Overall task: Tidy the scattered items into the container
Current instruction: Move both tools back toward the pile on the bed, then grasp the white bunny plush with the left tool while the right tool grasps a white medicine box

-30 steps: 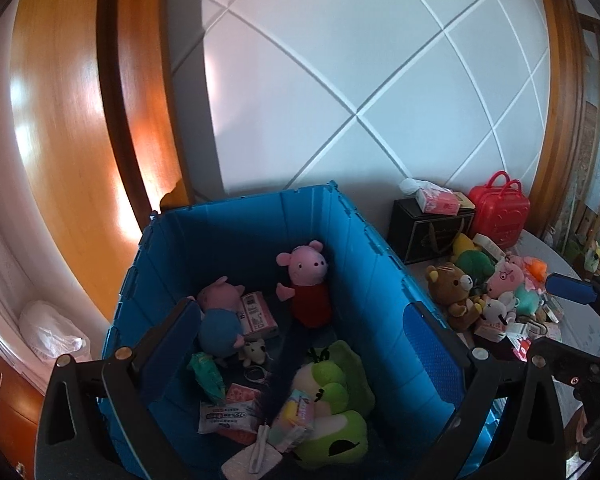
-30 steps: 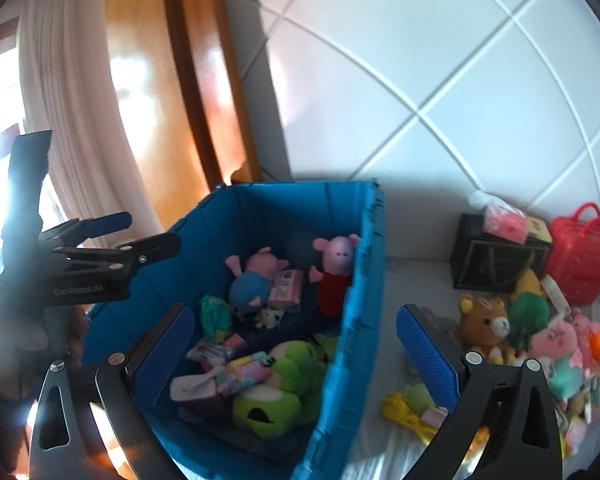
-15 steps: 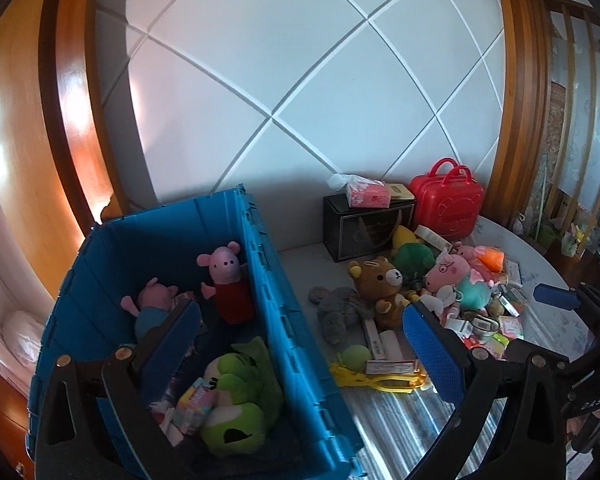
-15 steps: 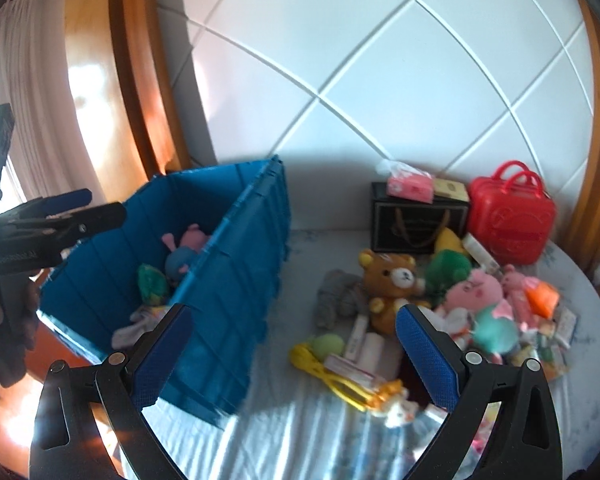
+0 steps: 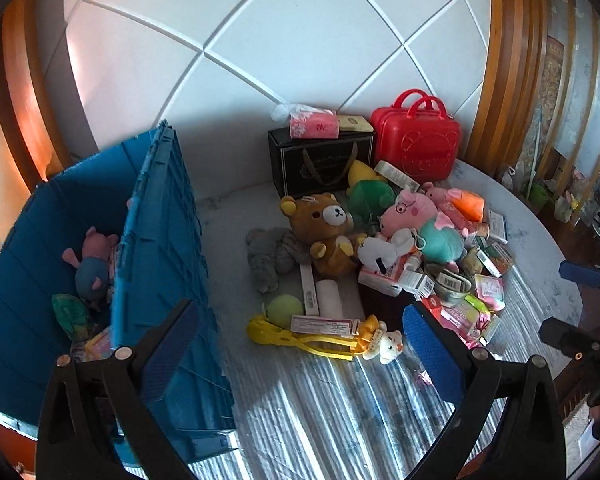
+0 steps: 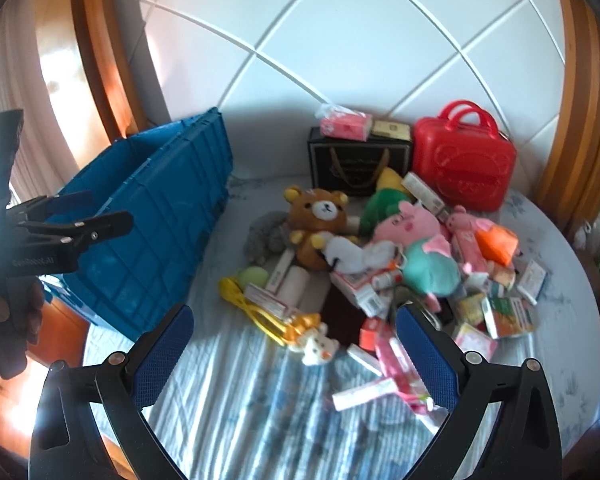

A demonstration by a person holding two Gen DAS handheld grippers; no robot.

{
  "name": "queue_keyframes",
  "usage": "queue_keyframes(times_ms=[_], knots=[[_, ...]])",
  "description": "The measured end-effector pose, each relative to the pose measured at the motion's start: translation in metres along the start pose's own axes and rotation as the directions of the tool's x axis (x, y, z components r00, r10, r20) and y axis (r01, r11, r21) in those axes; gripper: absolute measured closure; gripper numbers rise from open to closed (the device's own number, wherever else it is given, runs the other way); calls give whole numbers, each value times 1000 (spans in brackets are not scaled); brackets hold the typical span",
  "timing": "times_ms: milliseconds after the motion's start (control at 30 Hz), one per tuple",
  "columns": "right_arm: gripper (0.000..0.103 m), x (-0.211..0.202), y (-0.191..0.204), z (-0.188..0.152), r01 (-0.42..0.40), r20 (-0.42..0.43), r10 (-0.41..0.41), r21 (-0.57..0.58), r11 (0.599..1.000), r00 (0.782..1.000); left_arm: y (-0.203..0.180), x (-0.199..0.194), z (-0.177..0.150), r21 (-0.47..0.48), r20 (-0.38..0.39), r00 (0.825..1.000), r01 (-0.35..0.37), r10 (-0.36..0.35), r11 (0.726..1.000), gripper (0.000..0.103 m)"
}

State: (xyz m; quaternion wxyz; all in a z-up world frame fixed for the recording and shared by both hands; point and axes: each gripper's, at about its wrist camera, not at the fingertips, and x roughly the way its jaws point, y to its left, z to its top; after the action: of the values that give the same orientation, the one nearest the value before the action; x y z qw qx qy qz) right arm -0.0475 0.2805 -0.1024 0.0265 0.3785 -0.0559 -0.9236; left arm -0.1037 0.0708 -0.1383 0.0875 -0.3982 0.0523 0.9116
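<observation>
Since a second ago both views have swung right, off the bin's inside and onto the pile on the surface. We go left to right.

Blue bin (image 5: 156, 240) sits at the left with plush toys already inside. Just right of its wall, near side, lies the yellow plastic tongs (image 5: 300, 340), long axis running left to right and slightly nearer at the right end, with a flat white box (image 5: 324, 325) lying on top and a small white bear (image 5: 388, 346) at the right tip. A green ball (image 5: 286, 307) sits just behind.

Left claw (image 5: 296, 356) is wide apart, empty, hovering above the surface, and the tongs lie dead ahead between its pads. Right claw (image 6: 296, 356) is also spread and empty; from it the tongs (image 6: 260, 312) and bear (image 6: 318, 346) sit ahead and slightly left.

We judge either claw could take them, and the left one is closer to the bin.

Further right is the main heap: brown bear (image 5: 324, 232), pink pig plush (image 5: 416, 216), boxes and packets. The far red case (image 5: 416, 144) stands against the wall.
</observation>
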Motion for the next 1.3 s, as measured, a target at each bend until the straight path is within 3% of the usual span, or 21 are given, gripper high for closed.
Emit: queue_keyframes(times_ms=[367, 667, 900, 1000, 1233, 1300], knots=[[0, 23, -78, -62, 48, -118, -46, 19, 999, 992, -85, 76, -38, 36, -125, 992, 32, -27, 999, 0], [0, 57, -114, -119, 72, -216, -67, 12, 997, 974, -121, 163, -82, 26, -232, 972, 43, -35, 999, 2], [0, 84, -122, -147, 62, -279, -59, 1, 998, 958, -134, 235, -105, -13, -289, 957, 3, -7, 1000, 10], [0, 103, -120, -161, 50, -303, -54, -21, 999, 952, -136, 263, -113, -10, -320, 947, -34, 29, 999, 23], [0, 148, -93, -173, -6, -301, -8, -46, 999, 954, -136, 287, -120, -25, -323, 946, -26, 16, 999, 25], [0, 161, -89, -175, -16, -304, 13, -8, 1000, 953, -134, 286, -123, -38, -309, 951, -10, -2, 999, 35]])
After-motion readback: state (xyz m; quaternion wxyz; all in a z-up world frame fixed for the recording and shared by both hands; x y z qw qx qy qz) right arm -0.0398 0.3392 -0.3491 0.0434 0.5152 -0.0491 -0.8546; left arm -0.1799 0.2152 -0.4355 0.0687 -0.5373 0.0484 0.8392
